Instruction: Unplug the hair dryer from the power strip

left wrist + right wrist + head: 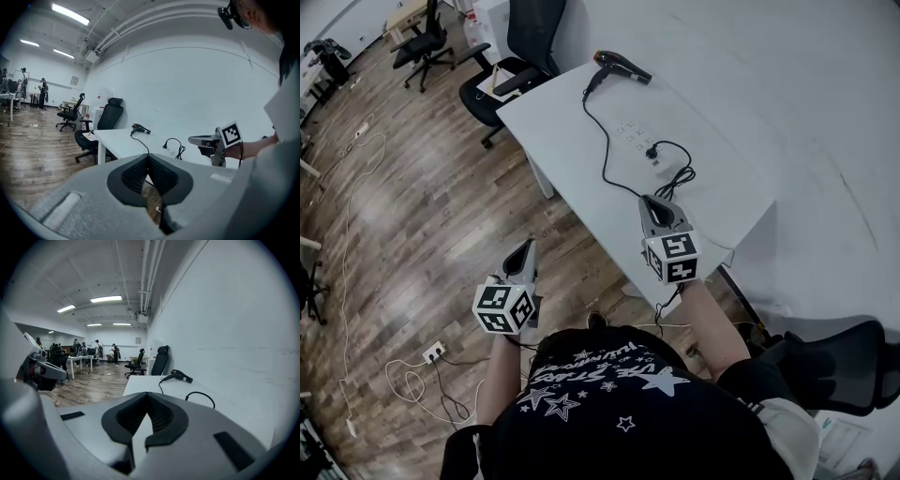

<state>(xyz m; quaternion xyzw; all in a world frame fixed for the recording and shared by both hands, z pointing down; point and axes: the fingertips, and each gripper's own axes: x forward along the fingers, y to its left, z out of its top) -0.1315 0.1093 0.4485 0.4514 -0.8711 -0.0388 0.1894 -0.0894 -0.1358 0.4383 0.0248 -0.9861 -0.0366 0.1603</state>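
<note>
Seen from overhead, the person wore a black T-shirt [609,403] printed with white stars and lettering. The grey left tongs [525,247] and right tongs [652,202] had black ribbed pads [136,176], and each carried a cube [673,256] of black-and-white markers. A thin cable [672,302] ran toward 6 o'clock.

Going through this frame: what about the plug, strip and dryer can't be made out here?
Head view: the power strip is white on the white table and tiny; its sockets are unreadable.
Head view: the plug is too small to tell if fully seated.
Right gripper view: the body of the right gripper hides the coil of the cord.
All views: the hair dryer switch is too small.
</note>
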